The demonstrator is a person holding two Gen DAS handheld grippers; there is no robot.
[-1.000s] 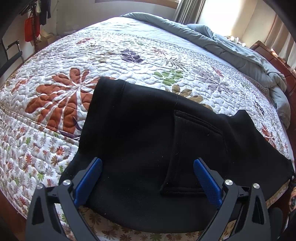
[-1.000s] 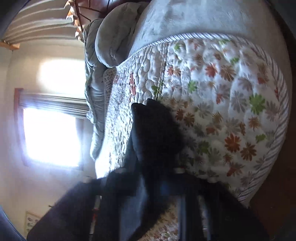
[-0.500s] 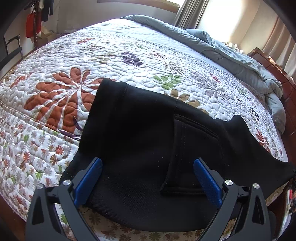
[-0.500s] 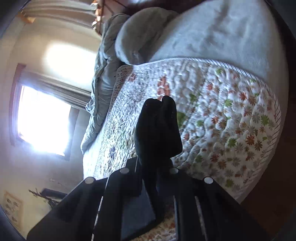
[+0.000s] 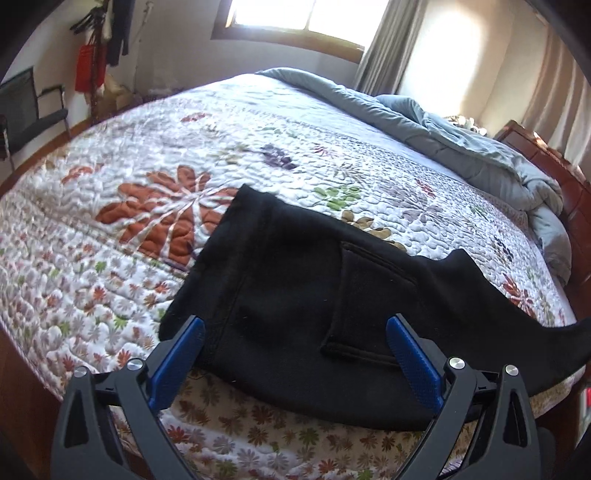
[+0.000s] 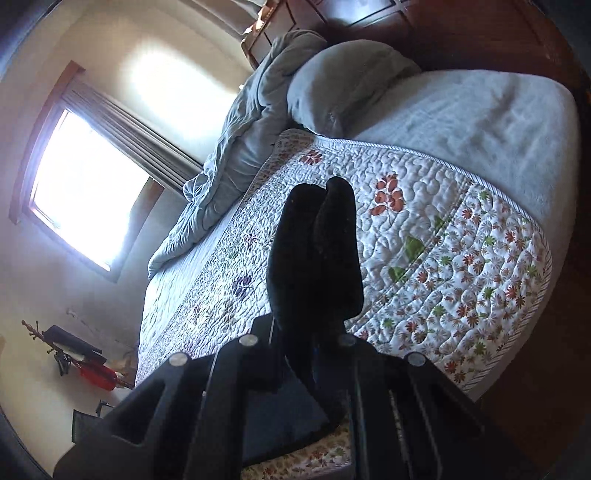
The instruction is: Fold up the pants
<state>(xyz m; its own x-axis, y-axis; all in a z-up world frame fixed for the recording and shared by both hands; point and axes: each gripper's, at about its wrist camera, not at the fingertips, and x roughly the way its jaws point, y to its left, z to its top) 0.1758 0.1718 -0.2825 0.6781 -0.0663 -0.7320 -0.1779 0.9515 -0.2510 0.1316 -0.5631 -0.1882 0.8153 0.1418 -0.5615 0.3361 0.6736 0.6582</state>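
Note:
Black pants (image 5: pixel 295 302) lie near the front edge of a bed with a floral quilt (image 5: pixel 177 155), waistband at the upper left, a back pocket (image 5: pixel 369 291) facing up. My left gripper (image 5: pixel 293 350) is open, its blue pads on either side of the pants' near edge and not gripping. The legs run off to the right and rise off the bed. In the right wrist view my right gripper (image 6: pixel 314 339) is shut on the black leg ends (image 6: pixel 317 251), which stick up between its jaws above the quilt (image 6: pixel 443 240).
A crumpled grey-blue duvet (image 5: pixel 461 133) lies along the bed's far right side by a wooden headboard (image 5: pixel 546 166). A bright window (image 5: pixel 295 18) with a curtain is behind. A chair (image 5: pixel 26 110) and a coat rack (image 5: pixel 96 55) stand at the far left.
My left gripper has pulled back and tilted up, so more of the room shows. My right gripper has lifted and swung with the leg ends, now higher over the quilt.

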